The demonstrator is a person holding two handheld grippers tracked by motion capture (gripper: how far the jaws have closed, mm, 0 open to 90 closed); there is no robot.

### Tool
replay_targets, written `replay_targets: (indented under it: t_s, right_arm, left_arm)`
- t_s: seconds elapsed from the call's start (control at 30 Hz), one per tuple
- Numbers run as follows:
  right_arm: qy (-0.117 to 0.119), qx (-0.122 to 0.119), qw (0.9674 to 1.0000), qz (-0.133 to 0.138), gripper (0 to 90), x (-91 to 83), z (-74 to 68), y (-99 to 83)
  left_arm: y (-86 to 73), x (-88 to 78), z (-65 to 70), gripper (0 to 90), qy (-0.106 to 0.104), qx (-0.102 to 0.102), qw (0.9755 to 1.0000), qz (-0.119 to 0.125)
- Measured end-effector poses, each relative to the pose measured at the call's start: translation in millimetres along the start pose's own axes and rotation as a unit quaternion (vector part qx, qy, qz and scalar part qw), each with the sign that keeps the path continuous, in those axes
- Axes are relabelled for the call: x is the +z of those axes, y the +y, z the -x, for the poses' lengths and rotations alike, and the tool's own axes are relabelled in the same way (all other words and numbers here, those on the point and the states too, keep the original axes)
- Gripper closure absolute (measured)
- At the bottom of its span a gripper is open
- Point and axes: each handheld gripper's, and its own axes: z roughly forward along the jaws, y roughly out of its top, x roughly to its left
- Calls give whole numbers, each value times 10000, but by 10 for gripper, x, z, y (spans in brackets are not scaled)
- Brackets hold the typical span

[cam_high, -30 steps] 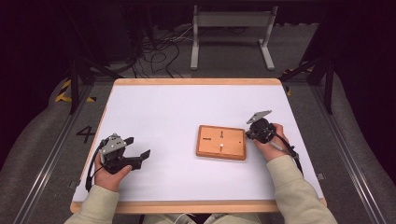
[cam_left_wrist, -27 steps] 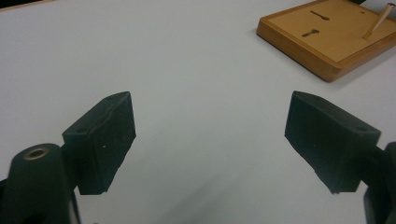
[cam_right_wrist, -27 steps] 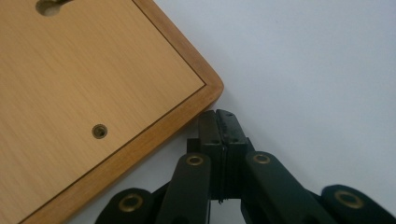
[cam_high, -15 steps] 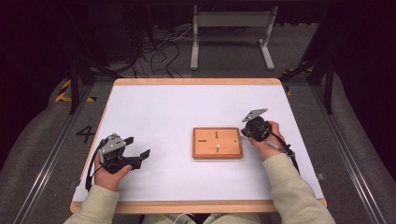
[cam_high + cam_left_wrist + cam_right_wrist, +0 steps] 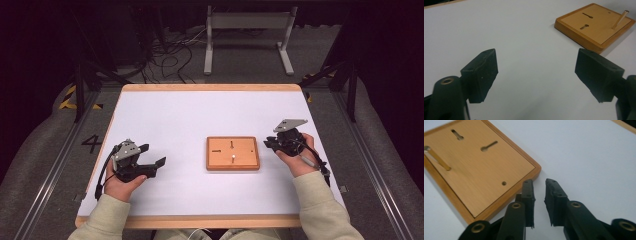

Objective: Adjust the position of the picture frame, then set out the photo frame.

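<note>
A "4" (image 5: 92,144) marks the floor left of the table (image 5: 165,120).

board (image 5: 233,153) mid-table (image 5: 165,115); left tool (image 5: 152,156) left, right tool (image 5: 270,144) right

Open desk on every side of one low board

The white desk (image 5: 165,120) is lying bare across the upper half and the whole left of the high view, giving free passage there. The wooden board (image 5: 233,153) is sitting right of centre as the sole obstacle, with a thin peg (image 5: 233,159) standing up from its near part. The right hand-held gripper (image 5: 274,145) is hovering just off the board's right edge, a narrow strip of desk showing between them; the left hand-held gripper (image 5: 152,156) is resting well apart at lower left, with clear desk between it and the board.
</note>
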Motion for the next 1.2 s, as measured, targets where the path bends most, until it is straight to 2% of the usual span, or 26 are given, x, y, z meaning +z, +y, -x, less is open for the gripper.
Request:
replay_targets:
  t_s: [0.07, 0.17, 0.27, 0.37, 0.53, 0.73, 0.97, 1.2]
  right_arm:
    - [103, 34, 9997, 209, 712, -56, -10, -30]
    - [230, 274, 9981, 493, 653, -121, -3, -86]
    - [226, 326, 9975, 581, 613, -146, 12, -127]
    - [274, 328, 9969, 659, 572, -165, 22, -163]
    - [317, 375, 9965, 680, 554, -183, 28, -186]
    - [337, 402, 9959, 736, 547, -209, 16, -192]
    - [328, 478, 9956, 730, 549, -259, 24, -240]
    - [321, 515, 9956, 718, 558, -293, 19, -274]
  left_arm:
    - [31, 17, 22, 231, -27, 67, 10000, -20]
    - [71, 34, 50, 244, -74, 92, 9999, -31]
    - [112, 43, 58, 244, -80, 20, 10000, 4]
    - [151, 64, 69, 242, -90, 1, 9999, -77]
    - [215, 129, 106, 241, -135, 56, 9998, -96]
    - [370, 274, 251, 244, -391, 242, 9989, -69]
    - [518, 451, 412, 231, -583, 411, 9974, -44]
    - [643, 629, 564, 260, -873, 417, 9953, 97]
